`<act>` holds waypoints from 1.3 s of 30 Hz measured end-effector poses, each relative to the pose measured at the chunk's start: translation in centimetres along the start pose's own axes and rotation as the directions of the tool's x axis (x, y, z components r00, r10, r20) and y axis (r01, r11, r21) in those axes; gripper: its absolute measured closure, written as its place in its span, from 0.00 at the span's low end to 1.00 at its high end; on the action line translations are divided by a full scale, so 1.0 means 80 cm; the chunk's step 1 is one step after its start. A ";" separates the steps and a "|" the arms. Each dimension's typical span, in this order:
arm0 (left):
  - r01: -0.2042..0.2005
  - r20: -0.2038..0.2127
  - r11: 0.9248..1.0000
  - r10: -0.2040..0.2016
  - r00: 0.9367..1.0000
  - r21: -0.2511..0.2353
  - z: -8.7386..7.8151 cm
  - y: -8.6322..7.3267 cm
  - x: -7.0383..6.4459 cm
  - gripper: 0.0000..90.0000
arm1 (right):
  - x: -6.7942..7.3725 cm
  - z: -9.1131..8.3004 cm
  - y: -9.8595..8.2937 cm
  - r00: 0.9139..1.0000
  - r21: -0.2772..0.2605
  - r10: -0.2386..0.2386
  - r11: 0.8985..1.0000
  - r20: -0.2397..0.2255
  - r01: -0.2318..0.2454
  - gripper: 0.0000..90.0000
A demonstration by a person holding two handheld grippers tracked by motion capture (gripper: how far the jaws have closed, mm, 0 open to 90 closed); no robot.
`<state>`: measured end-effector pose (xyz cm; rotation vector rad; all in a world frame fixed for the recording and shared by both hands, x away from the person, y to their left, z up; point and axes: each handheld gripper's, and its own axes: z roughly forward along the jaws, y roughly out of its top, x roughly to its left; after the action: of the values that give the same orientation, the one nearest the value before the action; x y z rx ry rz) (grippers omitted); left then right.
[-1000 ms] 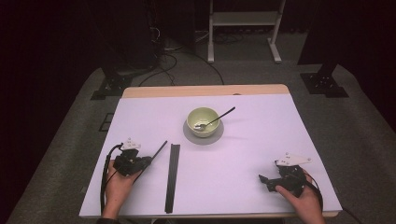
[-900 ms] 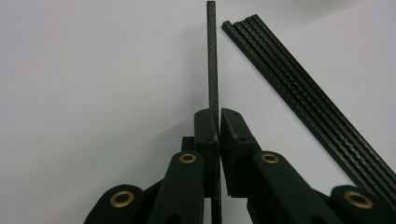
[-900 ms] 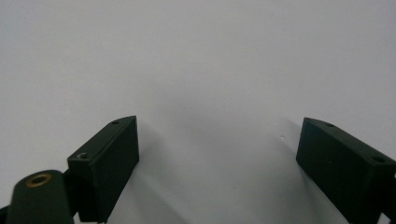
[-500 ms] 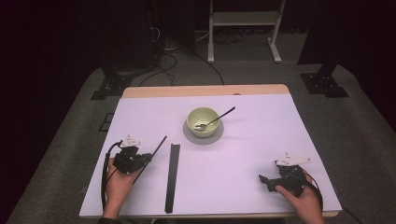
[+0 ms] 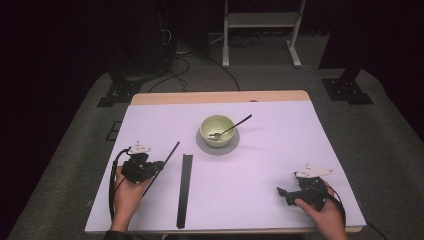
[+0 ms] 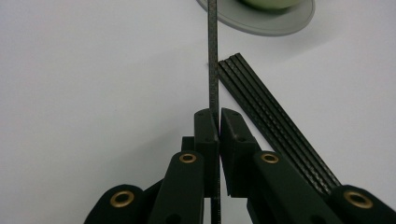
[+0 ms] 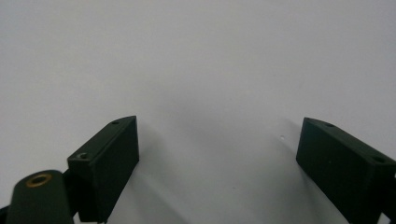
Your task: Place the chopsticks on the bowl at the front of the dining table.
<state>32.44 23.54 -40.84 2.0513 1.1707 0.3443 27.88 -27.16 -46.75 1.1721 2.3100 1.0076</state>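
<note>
Two grippers: I hold one in each hand, both near the front edge of the tabletop (image 5: 260,150).
Left gripper (image 5: 159,165): in my left hand (image 5: 127,192) toward the front left corner; its jaws are pressed together on a thin black rod (image 5: 167,156).
Rod, high view: it runs from the jaws up and away toward the middle of the tabletop, slanted, its far end free and raised off the surface as far as I can tell.
Rod, left gripper view: the rod (image 6: 213,56) stands straight out from between the jaws of the left gripper (image 6: 218,122), pinched near one end, its far tip pointing at the grey plate (image 6: 275,23).
Bundle of rods (image 5: 184,187): several more black rods lie flat together just right of my left gripper, pointing from the front edge toward the plate; in the left gripper view the bundle (image 6: 275,135) lies close beside the held rod without touching it.
Bowl (image 5: 217,129): pale green, on the grey plate (image 5: 202,146) at the middle of the tabletop, with a spoon (image 5: 232,127) leaning in it, handle to the right.
Right gripper (image 5: 281,192): in my right hand (image 5: 325,212) near the front right corner, well apart from the rods; in the right gripper view its jaws are spread wide over bare tabletop (image 7: 210,70), holding nothing.
</note>
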 end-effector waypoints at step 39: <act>-0.046 0.040 0.997 0.049 0.998 -0.055 0.018 0.085 -0.033 0.95 | 0.000 0.000 0.000 1.000 0.000 0.001 1.000 0.000 -0.001 0.13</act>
<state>36.06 18.58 -36.68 2.0325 1.0782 0.3512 27.87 -27.16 -46.75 1.1729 2.3097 1.0074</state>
